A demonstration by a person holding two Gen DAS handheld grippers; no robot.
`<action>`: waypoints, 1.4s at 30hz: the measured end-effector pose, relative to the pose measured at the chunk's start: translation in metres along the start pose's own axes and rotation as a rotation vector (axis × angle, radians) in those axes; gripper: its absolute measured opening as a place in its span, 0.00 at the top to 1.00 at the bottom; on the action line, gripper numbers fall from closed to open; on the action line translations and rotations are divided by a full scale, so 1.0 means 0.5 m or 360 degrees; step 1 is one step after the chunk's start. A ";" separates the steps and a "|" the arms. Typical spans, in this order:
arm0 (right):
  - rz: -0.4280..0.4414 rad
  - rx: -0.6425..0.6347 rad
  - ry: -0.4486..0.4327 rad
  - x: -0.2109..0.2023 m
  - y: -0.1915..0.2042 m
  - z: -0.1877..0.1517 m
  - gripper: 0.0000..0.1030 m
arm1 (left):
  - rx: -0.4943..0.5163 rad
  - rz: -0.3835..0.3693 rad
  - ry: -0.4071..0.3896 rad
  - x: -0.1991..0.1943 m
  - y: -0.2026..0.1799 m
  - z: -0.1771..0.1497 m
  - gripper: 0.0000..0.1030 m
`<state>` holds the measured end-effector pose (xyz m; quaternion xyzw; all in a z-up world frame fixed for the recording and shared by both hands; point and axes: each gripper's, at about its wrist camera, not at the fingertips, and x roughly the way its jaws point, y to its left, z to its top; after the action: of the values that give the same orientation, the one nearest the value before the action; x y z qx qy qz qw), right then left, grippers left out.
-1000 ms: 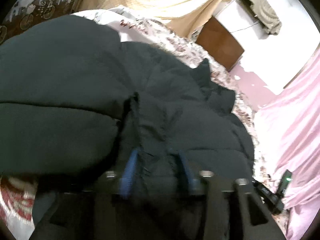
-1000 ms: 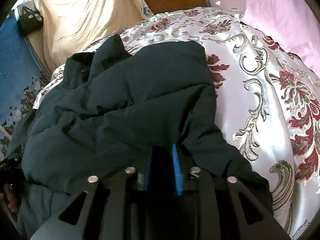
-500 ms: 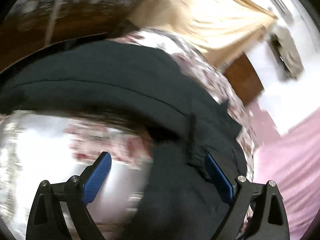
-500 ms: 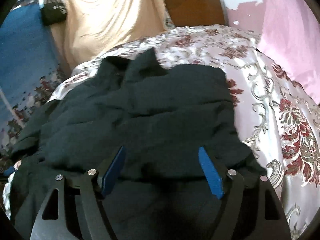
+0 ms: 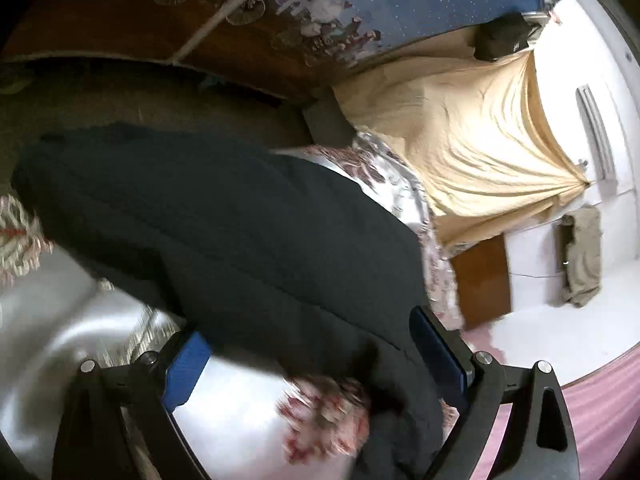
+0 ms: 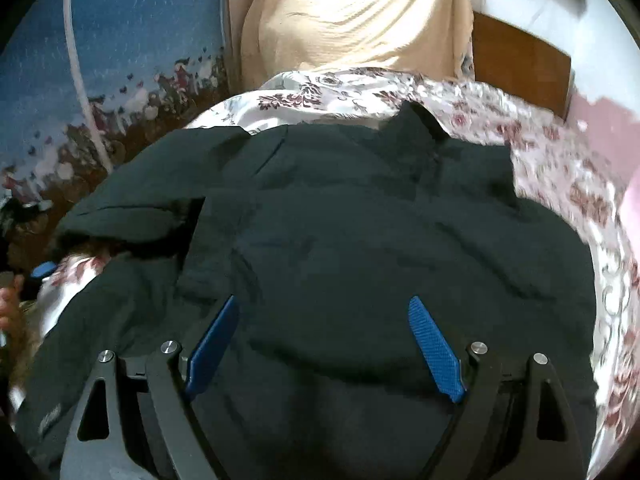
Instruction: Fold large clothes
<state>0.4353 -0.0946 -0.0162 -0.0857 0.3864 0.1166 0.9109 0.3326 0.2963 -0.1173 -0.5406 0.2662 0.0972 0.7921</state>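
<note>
A dark puffy jacket point(image 6: 360, 240) lies spread on the floral bedspread point(image 6: 560, 168), its collar at the far end. My right gripper point(image 6: 323, 300) hovers over the jacket's middle. Its jaws are opening, and the blue pads point(image 6: 434, 352) stand wide apart without pressing the fabric. In the left wrist view the jacket point(image 5: 240, 220) runs across the frame with one sleeve reaching to the left. My left gripper point(image 5: 306, 326) is open above the jacket's near edge and the bedspread point(image 5: 80, 320). Nothing is held. A blue pad of the left gripper point(image 6: 42, 269) shows at the right view's left edge.
A beige cloth point(image 5: 472, 152) hangs beyond the bed beside a wooden headboard point(image 6: 520, 64). A blue patterned hanging point(image 6: 120, 60) covers the wall to the left. Pink fabric point(image 5: 600, 408) lies to the right. A person's hand point(image 6: 10, 304) is at the left edge.
Both grippers were shut on jacket fabric and have let go and opened wide. The right one rose and drew back. The left one rolled and swung toward the jacket's sleeve side.
</note>
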 end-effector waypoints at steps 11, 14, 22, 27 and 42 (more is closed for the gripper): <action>-0.0242 -0.0165 -0.0025 0.120 0.138 0.003 0.17 | -0.0110 -0.0031 -0.0152 0.026 0.053 0.054 0.19; -0.0209 -0.0125 -0.0037 0.118 0.137 -0.002 0.16 | -0.0230 -0.0018 -0.0184 0.030 0.081 0.064 0.42; -0.0225 -0.0152 -0.0034 0.131 0.134 -0.009 0.14 | -0.0272 -0.0121 -0.0322 0.006 0.092 0.082 0.87; -0.0146 -0.0099 -0.0068 0.129 0.116 -0.001 0.14 | -0.0056 -0.0185 -0.0407 -0.041 0.023 0.105 0.90; 0.0192 0.0343 0.0126 -0.100 -0.175 -0.108 0.14 | 0.1029 -0.0270 -0.0361 -0.105 -0.415 -0.014 0.90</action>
<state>0.3892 -0.1990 -0.0113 0.0315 0.4369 0.1255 0.8902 0.3781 0.2146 0.0753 -0.2678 0.1477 0.0013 0.9521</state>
